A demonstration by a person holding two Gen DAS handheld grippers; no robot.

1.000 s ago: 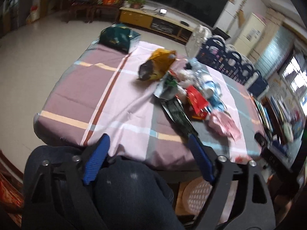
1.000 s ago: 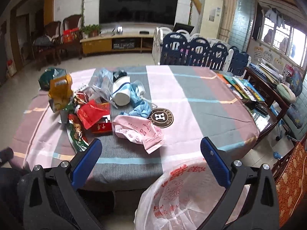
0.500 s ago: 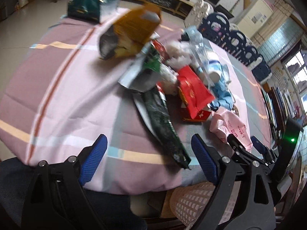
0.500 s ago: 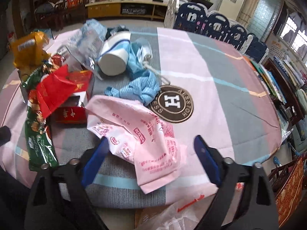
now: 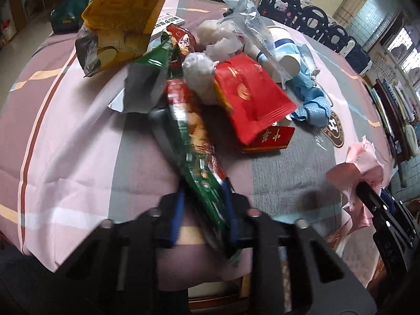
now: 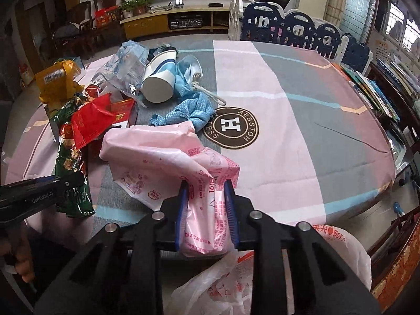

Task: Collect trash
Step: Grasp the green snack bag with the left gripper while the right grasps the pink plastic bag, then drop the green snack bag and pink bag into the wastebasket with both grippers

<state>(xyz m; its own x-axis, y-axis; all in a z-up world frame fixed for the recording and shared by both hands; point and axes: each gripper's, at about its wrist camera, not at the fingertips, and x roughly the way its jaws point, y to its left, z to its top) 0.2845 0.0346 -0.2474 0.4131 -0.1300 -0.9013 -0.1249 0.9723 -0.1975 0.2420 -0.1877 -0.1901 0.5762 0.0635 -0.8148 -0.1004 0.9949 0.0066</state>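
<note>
My left gripper (image 5: 203,199) is shut on the near end of a long green snack wrapper (image 5: 194,141) that lies on the table's front edge. My right gripper (image 6: 207,197) is shut on a pink plastic bag (image 6: 162,157), also visible in the left wrist view (image 5: 359,165). Behind lies a trash pile: a red packet (image 5: 252,97), a red box (image 5: 270,139), a yellow chip bag (image 5: 123,18), clear plastic bags (image 6: 126,63), a blue cloth (image 6: 186,113) and a white and blue cup (image 6: 160,81).
The table has a pink and grey striped cloth (image 6: 288,120) with a round brown logo mat (image 6: 231,127). A white bag with red print (image 6: 262,270) hangs open below the front edge. Books (image 6: 378,89) lie at the right. Blue fence panels (image 6: 288,26) stand behind.
Both grippers moved forward to the table and closed: the left on the green wrapper, the right on the pink bag, which is now bunched and lifted.
</note>
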